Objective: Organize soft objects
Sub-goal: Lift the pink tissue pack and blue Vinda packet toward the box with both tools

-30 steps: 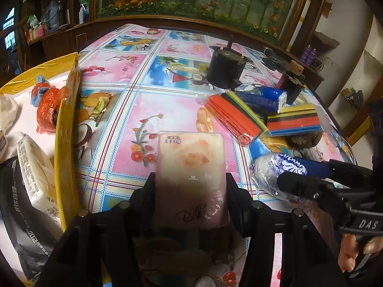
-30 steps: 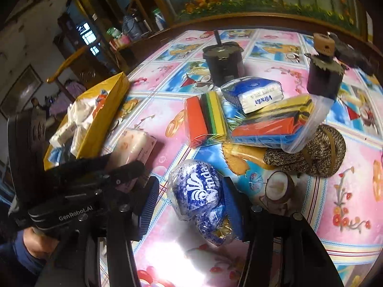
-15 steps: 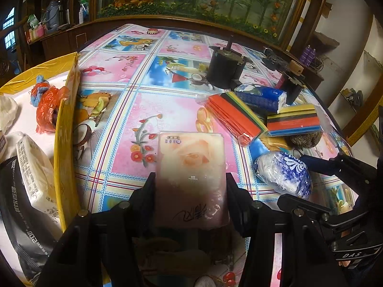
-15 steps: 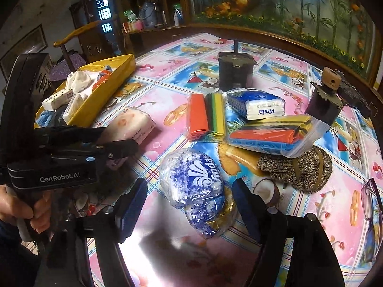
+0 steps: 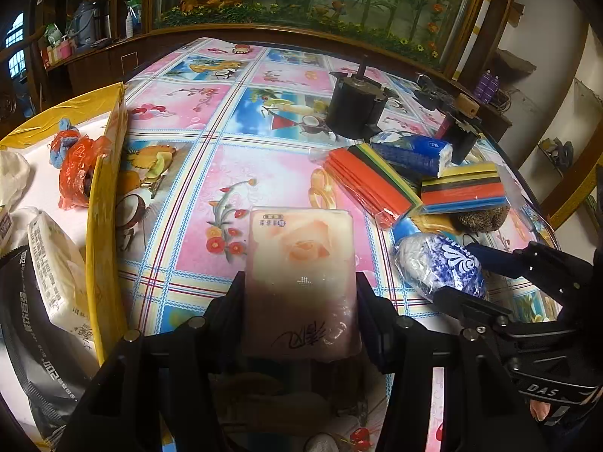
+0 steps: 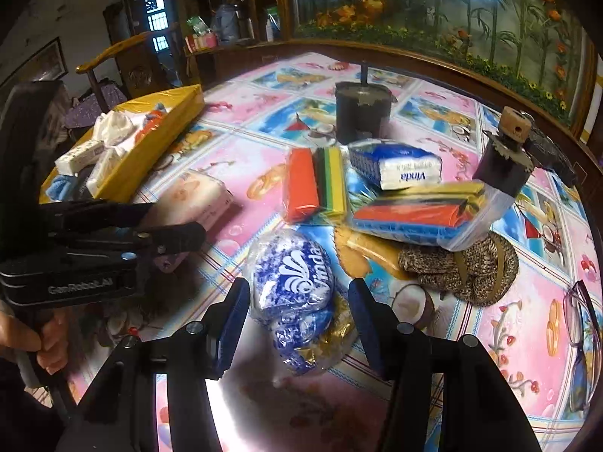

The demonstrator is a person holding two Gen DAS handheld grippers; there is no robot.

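- Left wrist view: left gripper [image 5: 299, 301] has its fingers clamped on both sides of a pink tissue pack [image 5: 301, 282], held just over the desk [image 5: 181, 113]. Yellow box [image 5: 103, 203] sits close on the left with a white pack [image 5: 56, 275] inside. Right gripper [image 5: 490, 282] shows up on the right, around the blue bag [image 5: 439, 263].
- Right wrist view: right gripper [image 6: 299, 314] fingers are spread wide either side of the blue bag [image 6: 294, 282], not squeezing it. Bag lies on the desk, just in front of the sponge packs [image 6: 316, 184].
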